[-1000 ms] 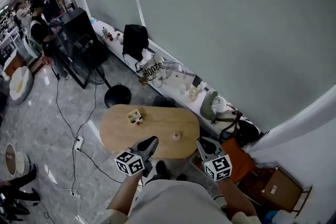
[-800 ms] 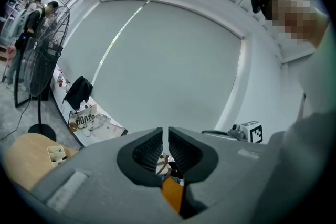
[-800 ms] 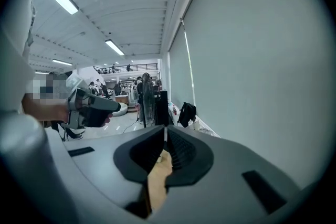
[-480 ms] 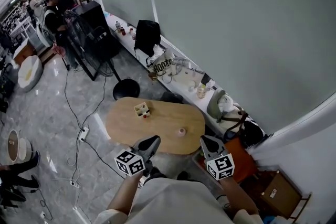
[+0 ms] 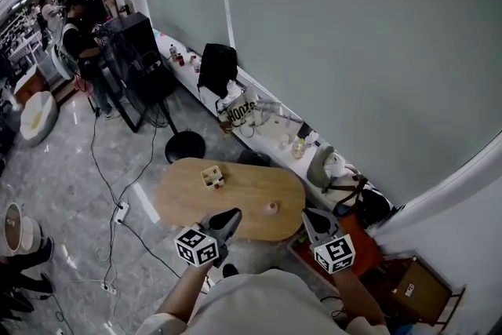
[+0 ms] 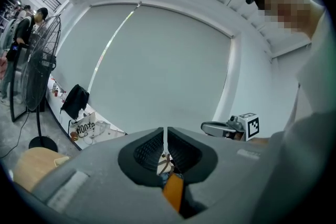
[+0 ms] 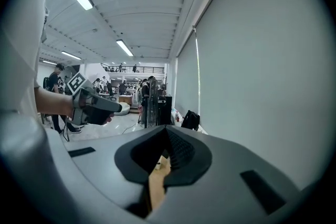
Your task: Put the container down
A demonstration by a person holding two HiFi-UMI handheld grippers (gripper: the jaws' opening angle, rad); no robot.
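Note:
An oval wooden table (image 5: 243, 196) stands below me. On its left part sits a small box-like container (image 5: 211, 177) with red and yellow bits, and a small pink cup (image 5: 271, 207) stands near its near edge. My left gripper (image 5: 232, 214) hovers at the near edge, shut and empty. My right gripper (image 5: 307, 214) hangs just off the table's right end, also shut with nothing in it. In the left gripper view the jaws (image 6: 165, 136) are pressed together, and the right gripper (image 6: 228, 128) shows beyond them. The right gripper view has its jaws (image 7: 167, 138) meeting, with the left gripper (image 7: 94, 107) at left.
A black fan base (image 5: 185, 145) stands on the floor behind the table. A low ledge (image 5: 271, 125) along the wall carries bags and bottles. Cables and a power strip (image 5: 119, 213) lie at left, a cardboard box (image 5: 420, 286) at right. People (image 5: 78, 35) stand far back left.
Both grippers have lifted slightly while staying at the table's near edge. The head view has swung, so the room and table sit a little differently in the picture.

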